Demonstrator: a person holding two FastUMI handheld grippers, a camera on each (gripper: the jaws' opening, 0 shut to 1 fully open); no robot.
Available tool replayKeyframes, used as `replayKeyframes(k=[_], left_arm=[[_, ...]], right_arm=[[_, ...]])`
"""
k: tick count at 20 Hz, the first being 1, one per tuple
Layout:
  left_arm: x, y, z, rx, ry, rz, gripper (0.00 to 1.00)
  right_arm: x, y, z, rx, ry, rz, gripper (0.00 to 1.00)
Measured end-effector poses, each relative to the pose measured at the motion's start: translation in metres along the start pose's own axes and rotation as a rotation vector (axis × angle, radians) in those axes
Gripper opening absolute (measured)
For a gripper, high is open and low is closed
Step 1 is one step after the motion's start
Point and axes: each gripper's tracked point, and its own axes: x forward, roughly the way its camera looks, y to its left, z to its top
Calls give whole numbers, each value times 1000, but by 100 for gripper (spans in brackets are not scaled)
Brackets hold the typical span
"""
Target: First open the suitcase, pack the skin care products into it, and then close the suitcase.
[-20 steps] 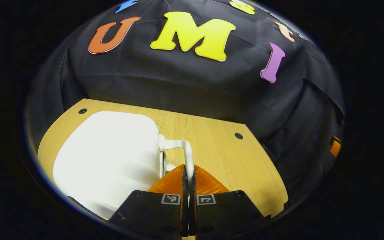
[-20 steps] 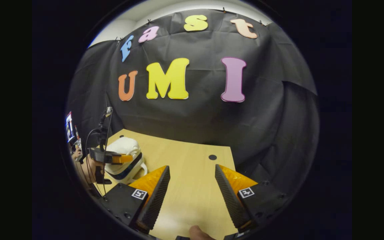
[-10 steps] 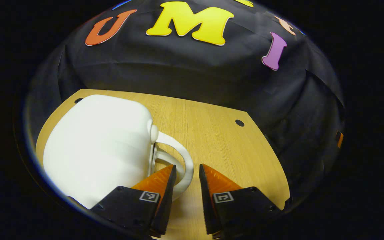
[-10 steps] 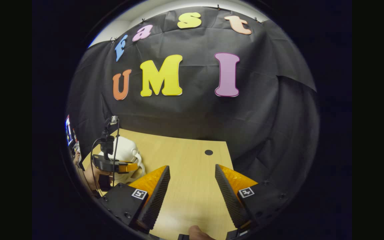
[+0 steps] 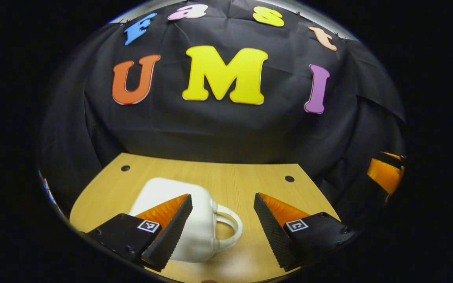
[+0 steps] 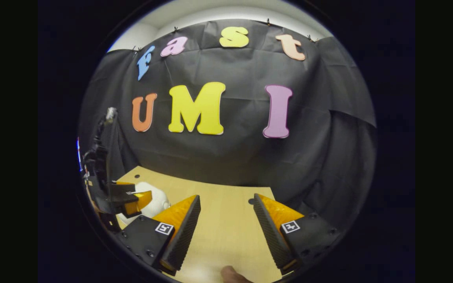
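Observation:
A small white suitcase (image 5: 199, 236) lies shut on the wooden table (image 5: 250, 181), its looped handle (image 5: 232, 228) pointing right. My left gripper (image 5: 222, 195) is open and hovers above it. One finger hangs over the suitcase lid, the other over bare wood to the right of the handle, and neither touches it. In the right gripper view, my right gripper (image 6: 227, 195) is open over bare table (image 6: 226, 228). The suitcase (image 6: 153, 200) sits far to its left, with the left gripper (image 6: 140, 197) in front of it.
The black cloth wall closes off the table's back and right sides. Two small round holes (image 5: 289, 179) mark the table's far corners. A person's fingertip (image 6: 230, 273) shows at the bottom edge. Part of the right gripper (image 5: 383, 175) shows at the far right.
My left gripper let go of the suitcase handle, opened wide and drew back and up. The raised lid came down shut. The right gripper stayed open and tilted slightly.

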Motion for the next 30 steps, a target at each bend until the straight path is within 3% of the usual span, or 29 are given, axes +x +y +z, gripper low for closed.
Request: replayKeyframes(k=[6,12,17,22,30], left_arm=[[-65,37,74,1,-181,28,99],[-114,58,83,-10,-249,26,99],[-119,63,79,35,-259,-9,98],[-114,65,77,15,-248,-38,99],[-111,59,72,35,-236,-70,99]], right_arm=[[-6,58,41,-3,-90,19,81],[-37,95,45,-24,-133,19,81],[-48,121,37,-55,-129,32,80],[-54,138,43,-86,-139,43,80],[-52,146,33,-100,-108,51,81]])
